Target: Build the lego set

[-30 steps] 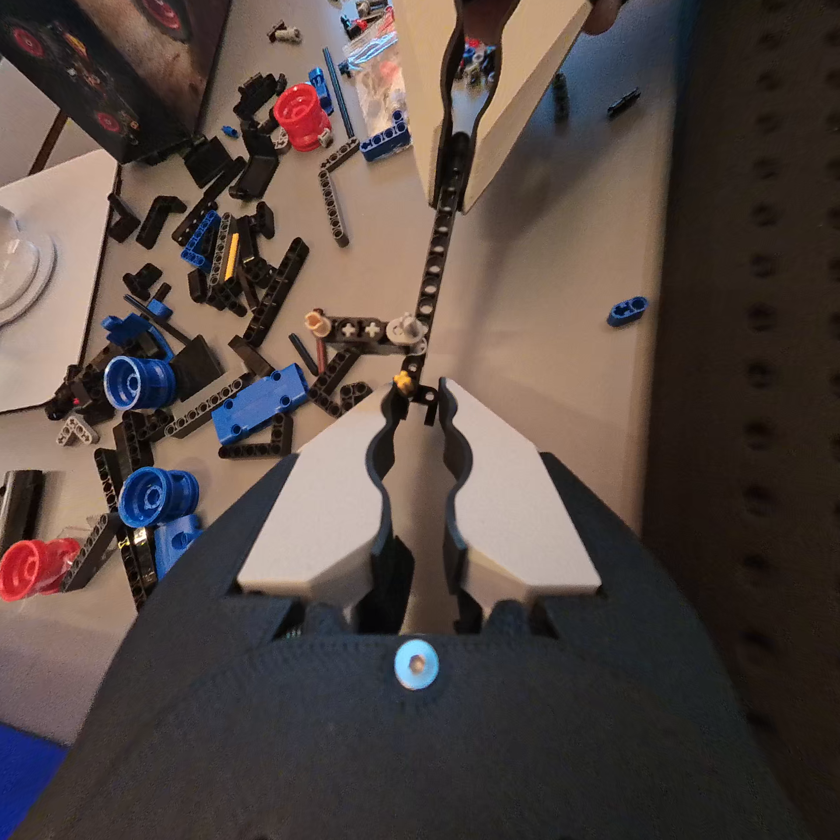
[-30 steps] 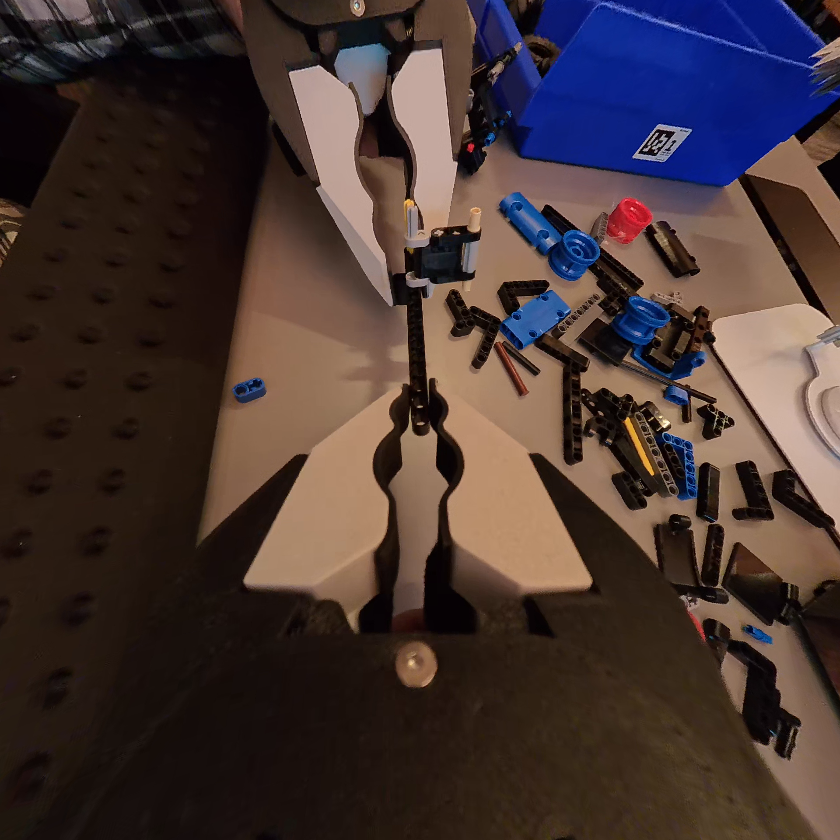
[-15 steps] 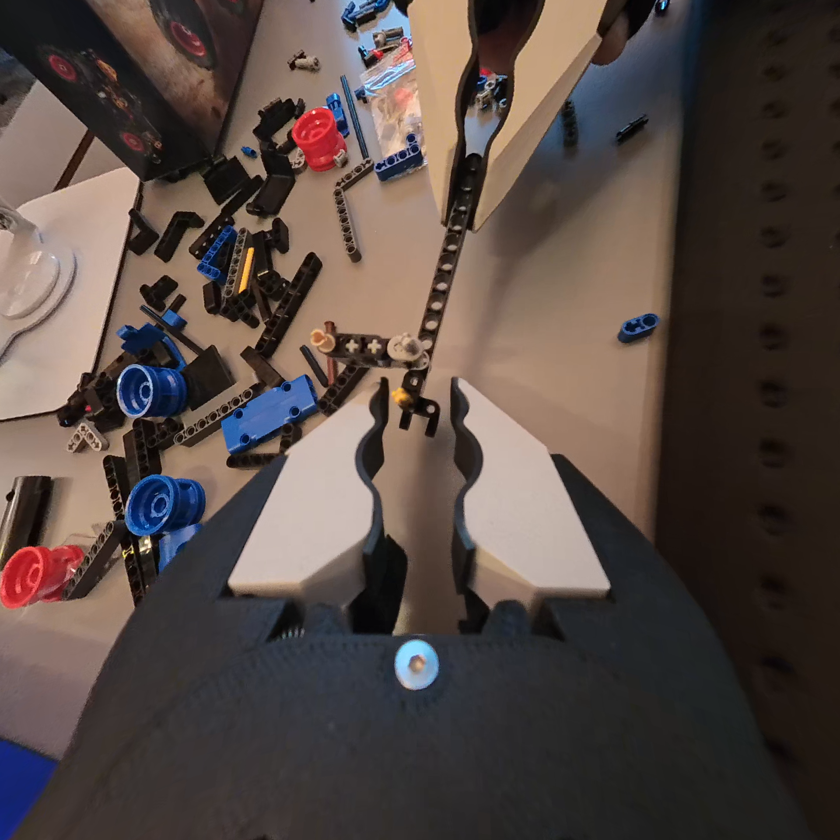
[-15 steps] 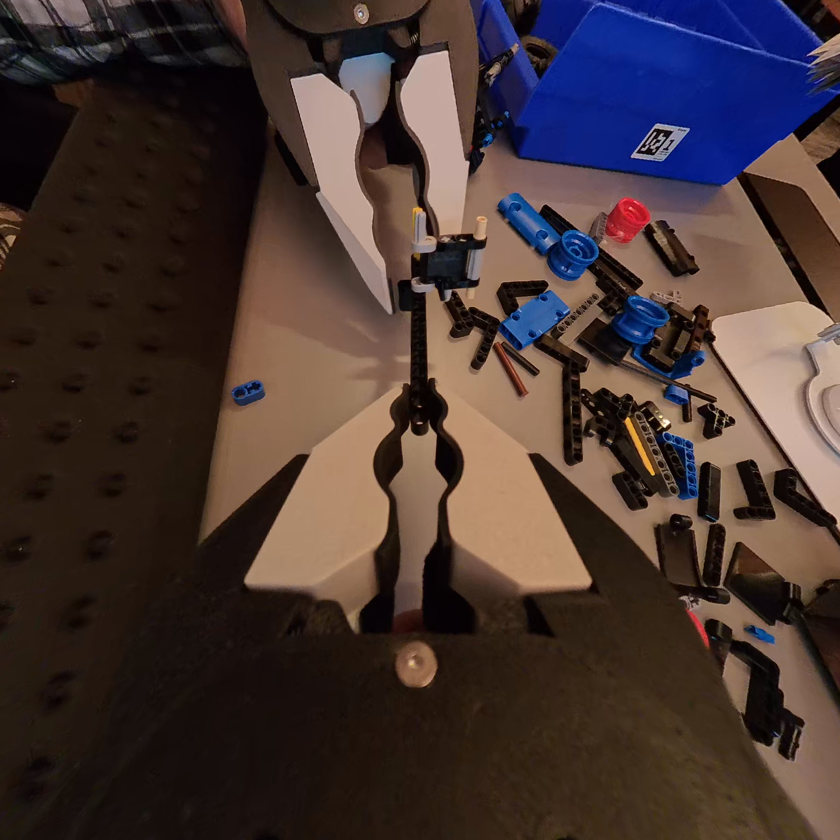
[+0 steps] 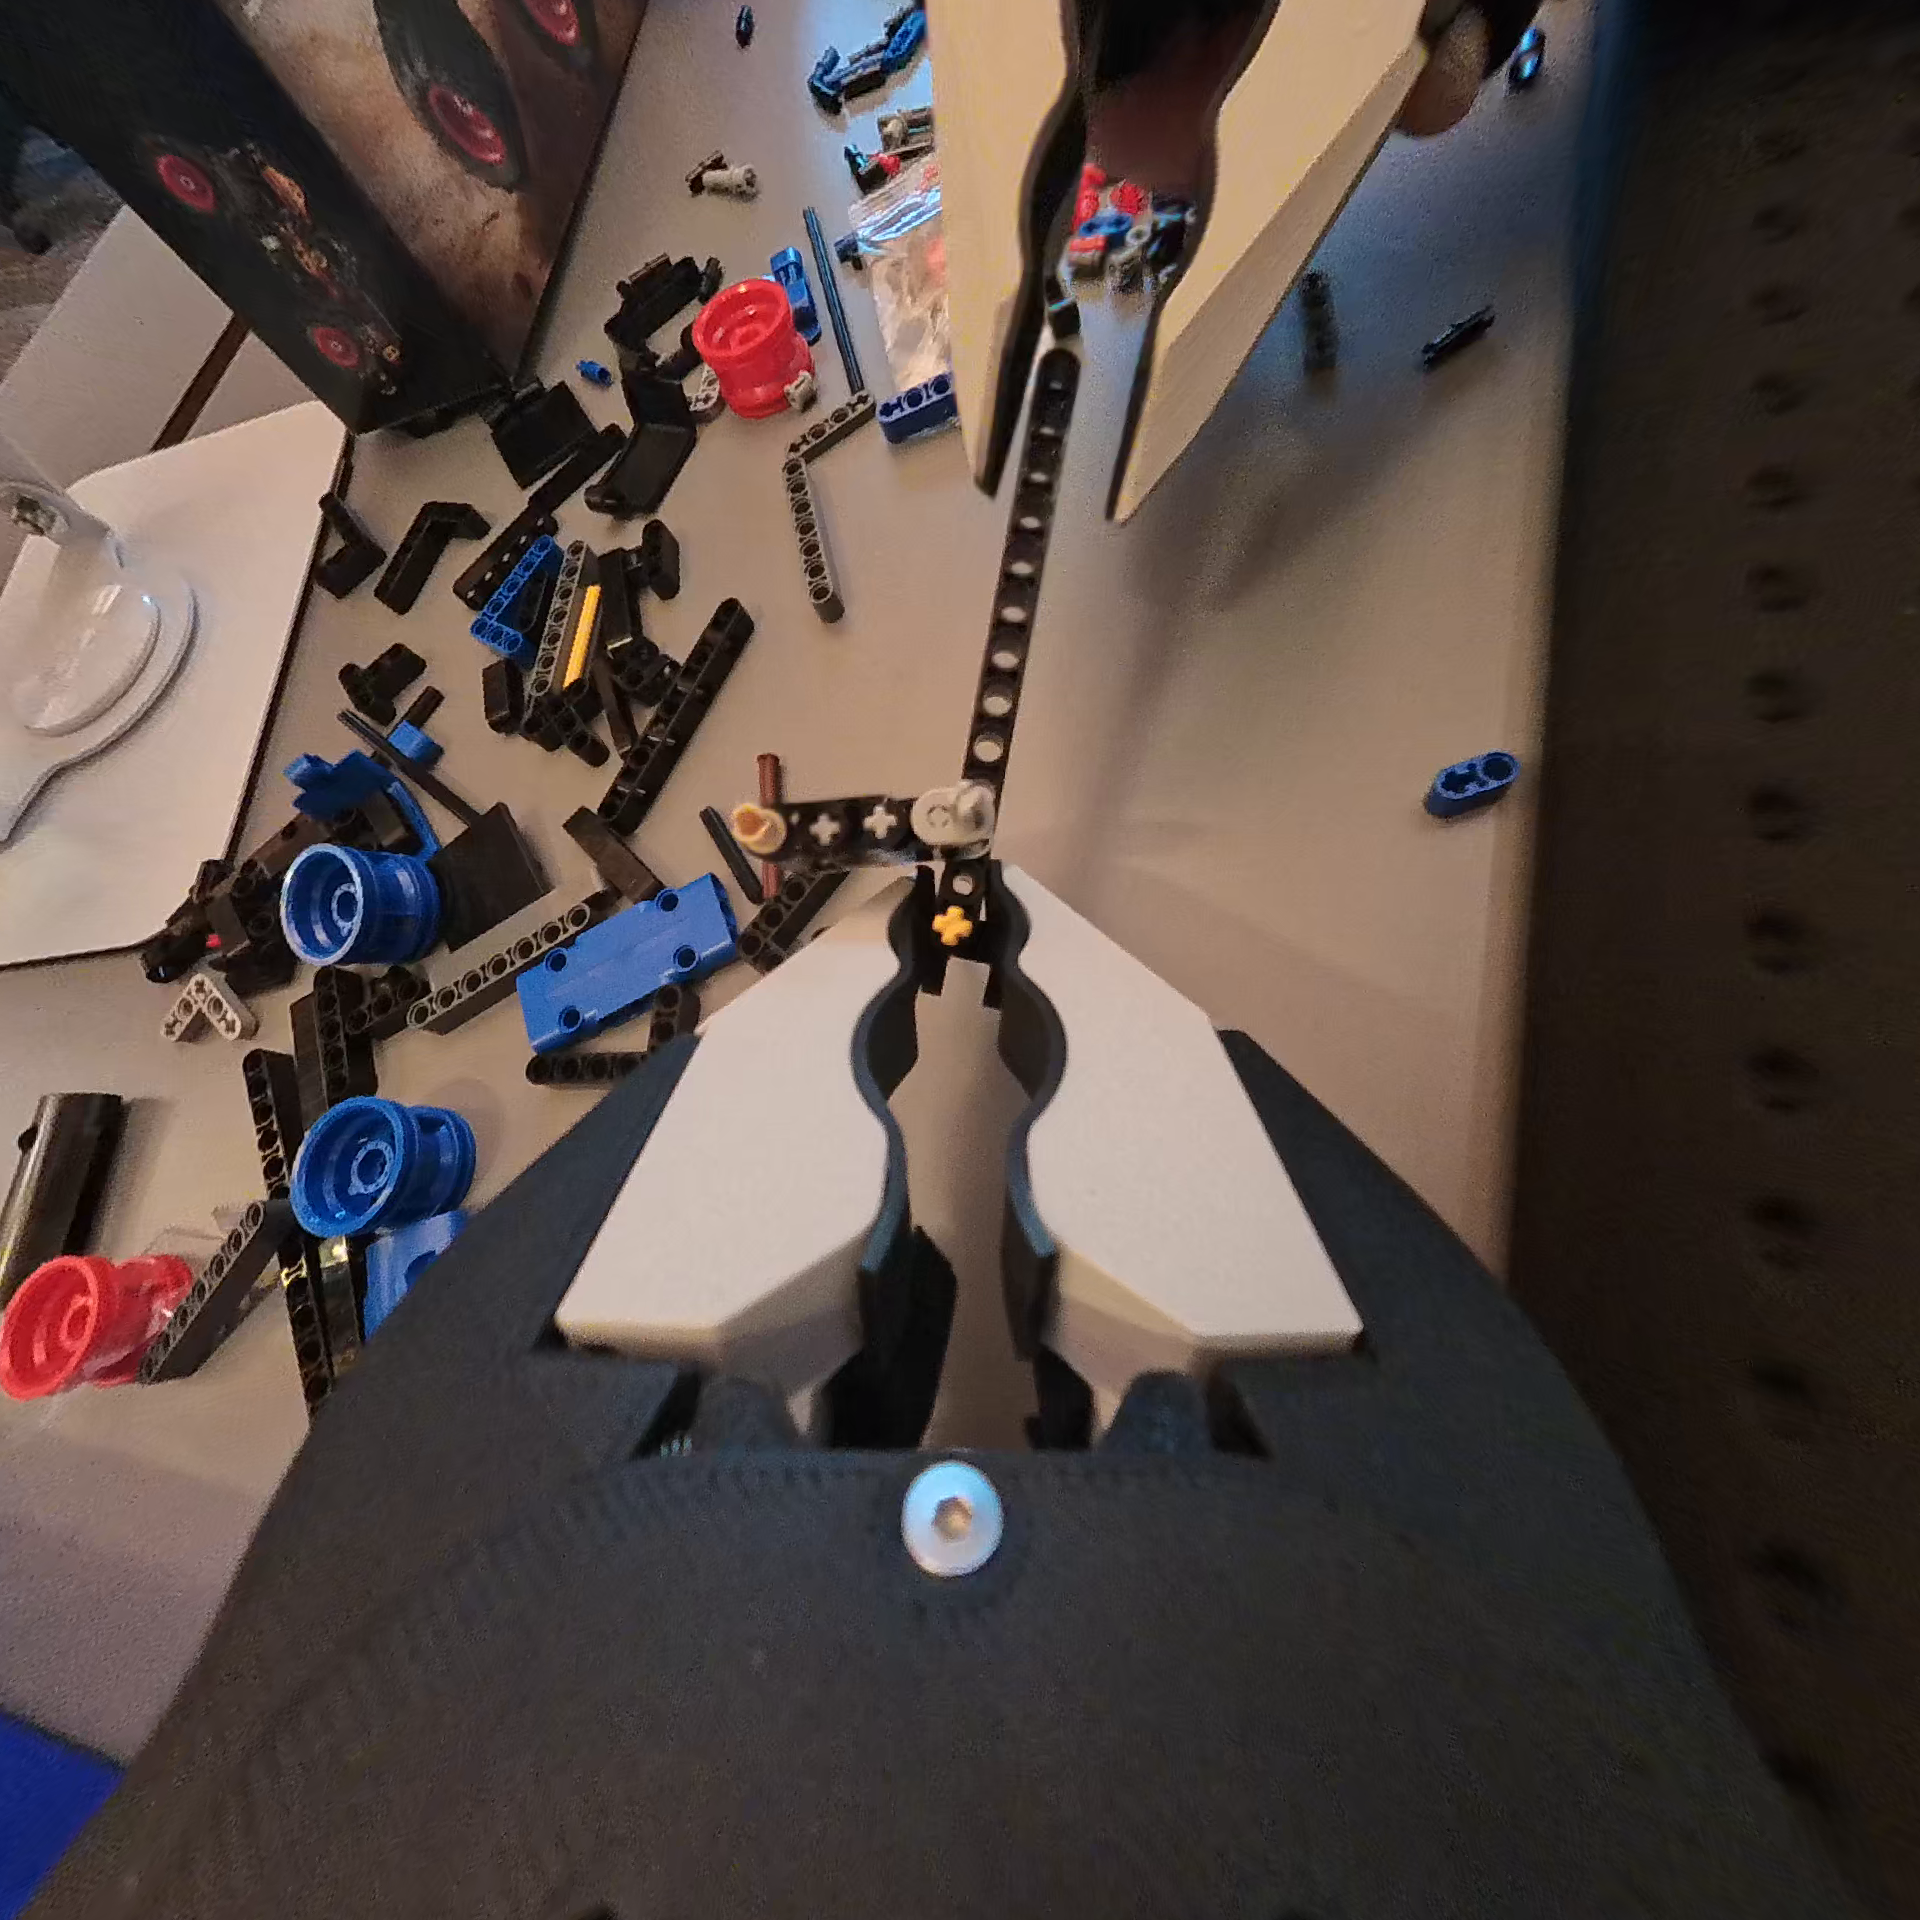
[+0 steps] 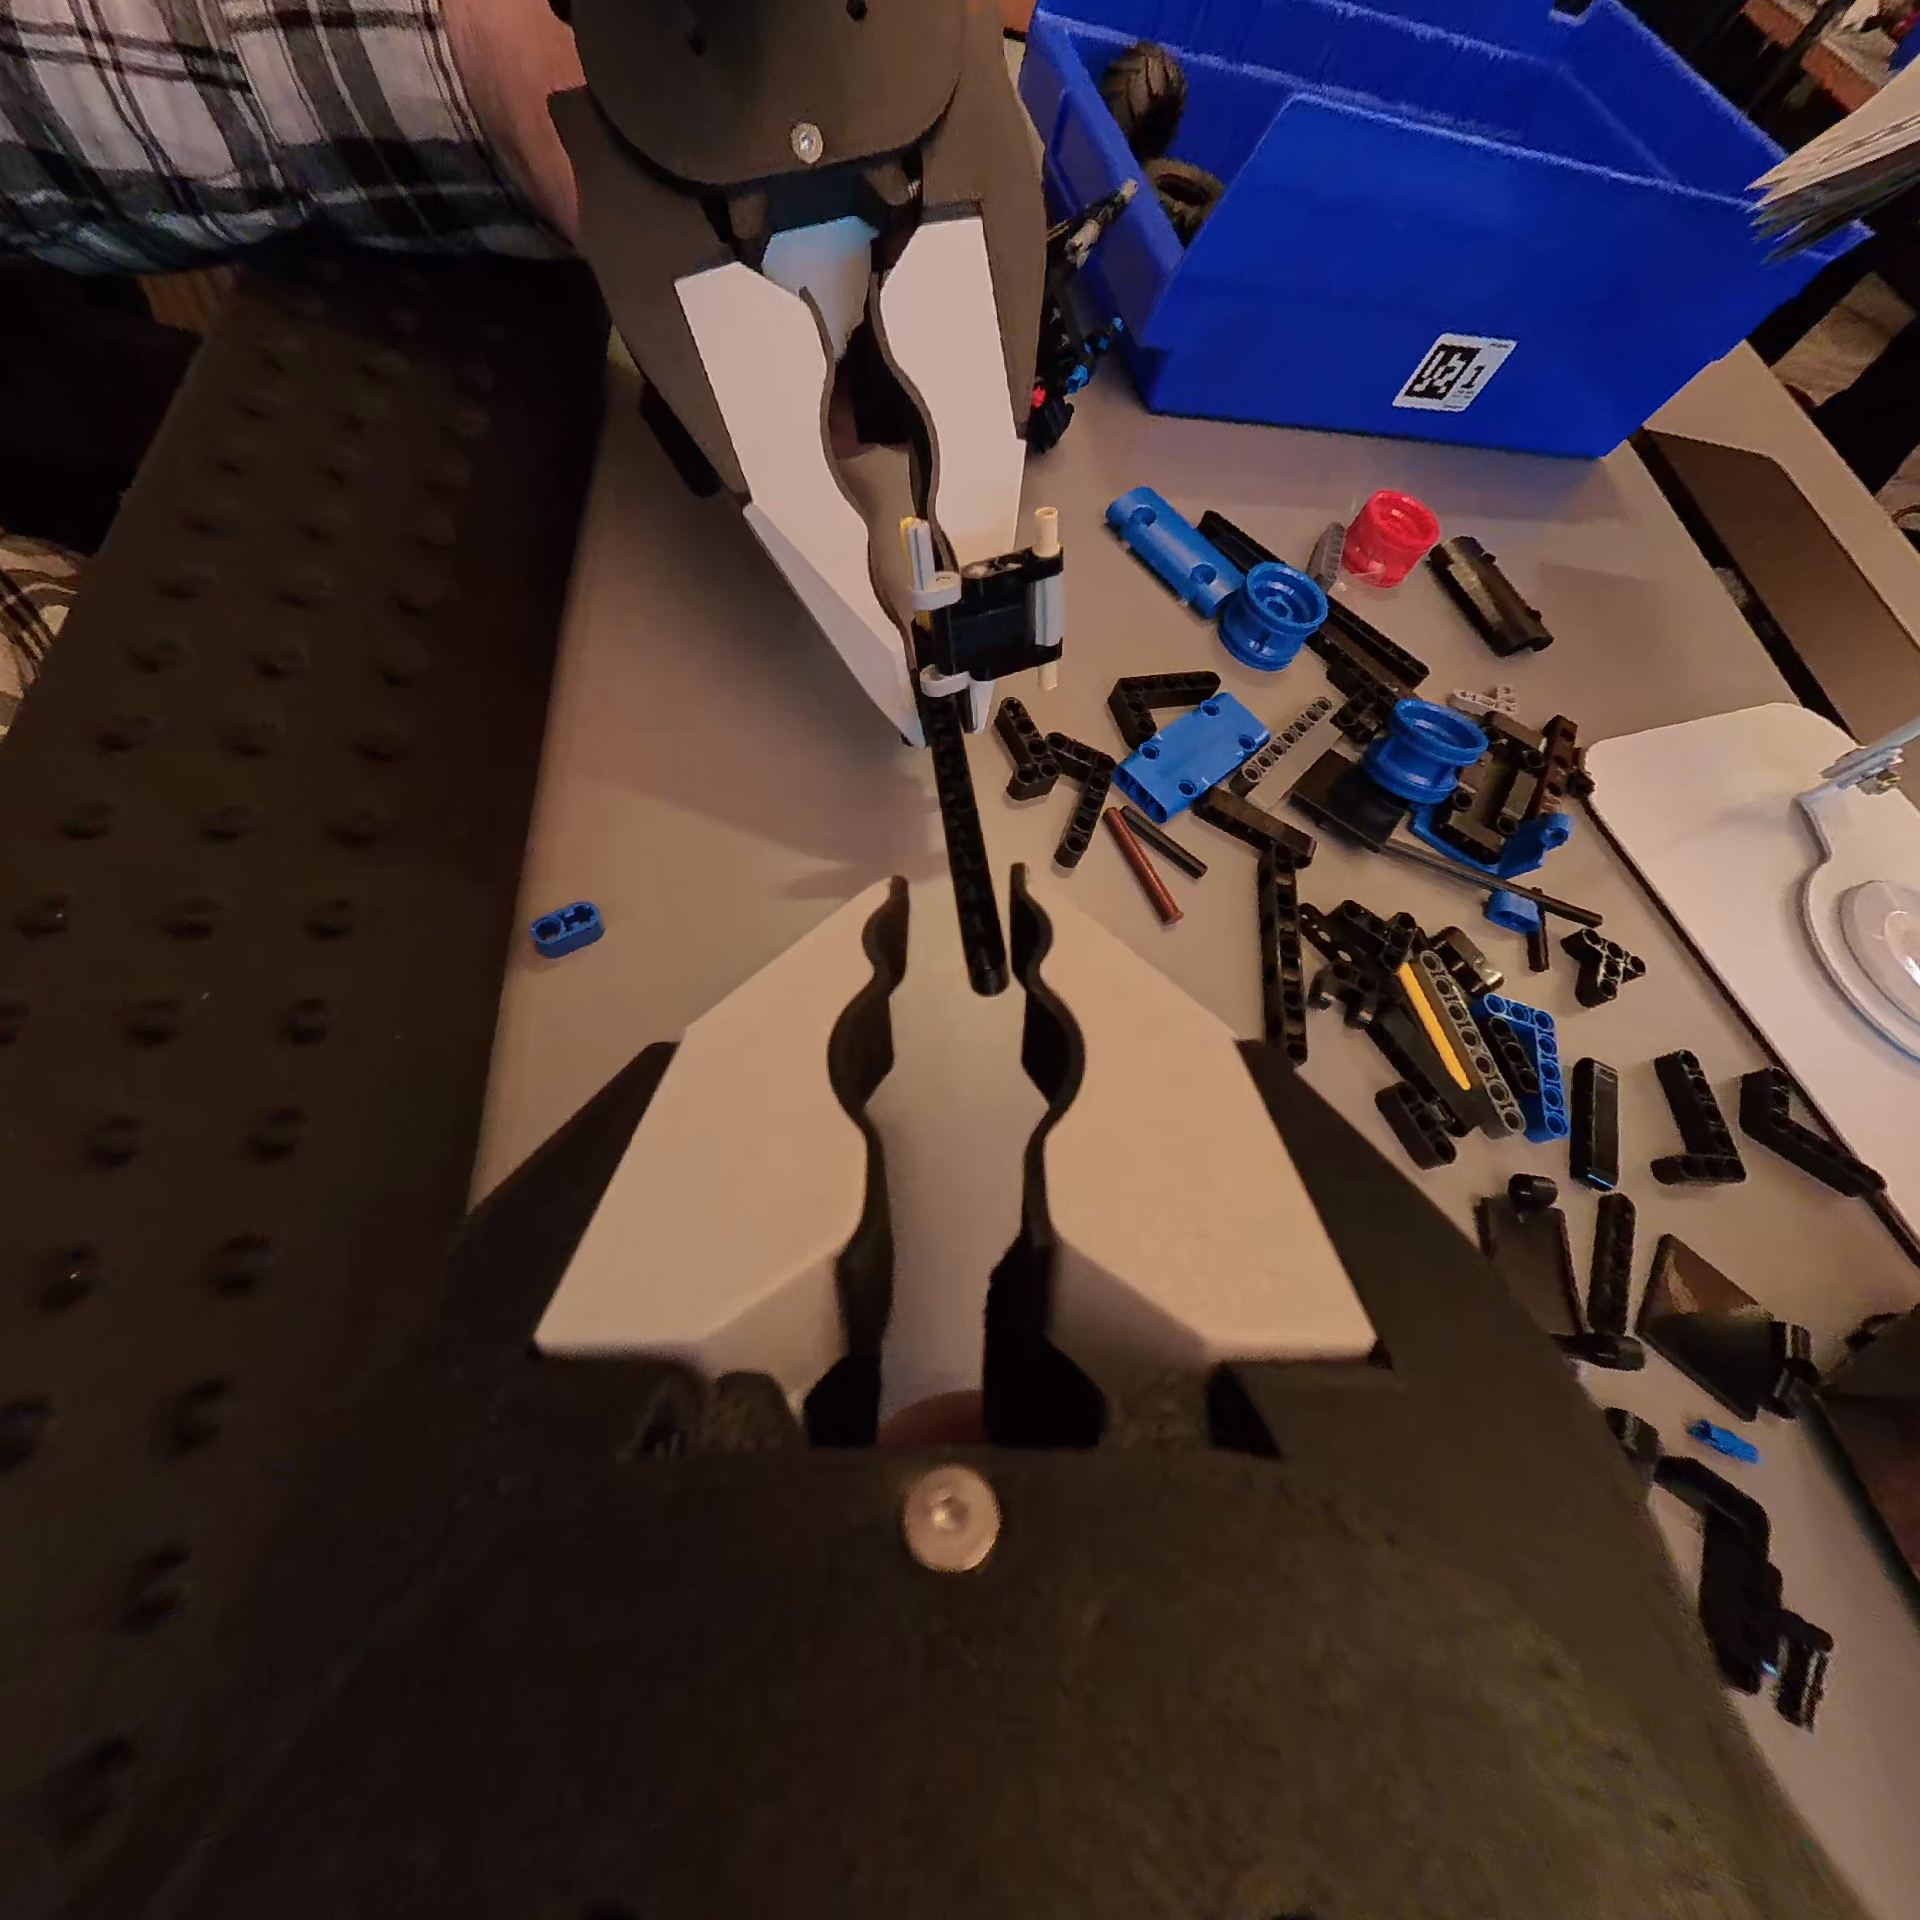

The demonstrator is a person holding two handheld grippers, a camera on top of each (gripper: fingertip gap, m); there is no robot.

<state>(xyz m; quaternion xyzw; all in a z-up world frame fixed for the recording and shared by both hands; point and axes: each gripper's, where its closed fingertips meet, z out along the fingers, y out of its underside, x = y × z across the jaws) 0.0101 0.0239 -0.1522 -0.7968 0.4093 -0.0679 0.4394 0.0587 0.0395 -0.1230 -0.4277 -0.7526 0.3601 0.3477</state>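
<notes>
- Since half a second ago the grip has changed over: the left gripper (image 5: 958, 914), then spread wide just short of the build, is now pinched on its near end, while the right gripper (image 6: 958, 894), then clamped on the far end, has let go.
- In the left wrist view the fingers clamp a short black piece carrying a yellow cross axle (image 5: 951, 925).
- Just beyond the tips, a short black cross-bar (image 5: 852, 826) with a grey bush and a tan pin sticks out to the left of the build.
- From there the long black beam (image 5: 1013, 613) runs up off the table (image 5: 1247, 727) toward the right gripper. Its far end sits between that gripper's parted fingers, with a gap showing beside it in the right wrist view.
- Left of the build, a blue panel (image 5: 623, 961) and two blue wheel hubs (image 5: 358, 902) lie among scattered black beams.
- A small blue link (image 5: 1470, 781) lies alone near the table's right edge, well apart from the pile.
- Farther back, a red wheel hub (image 5: 750, 348) rests near the dark set box (image 5: 343, 187).
- In the right wrist view a blue bin (image 6: 1455, 260) stands at the far end of the table, behind the left gripper.
</notes>
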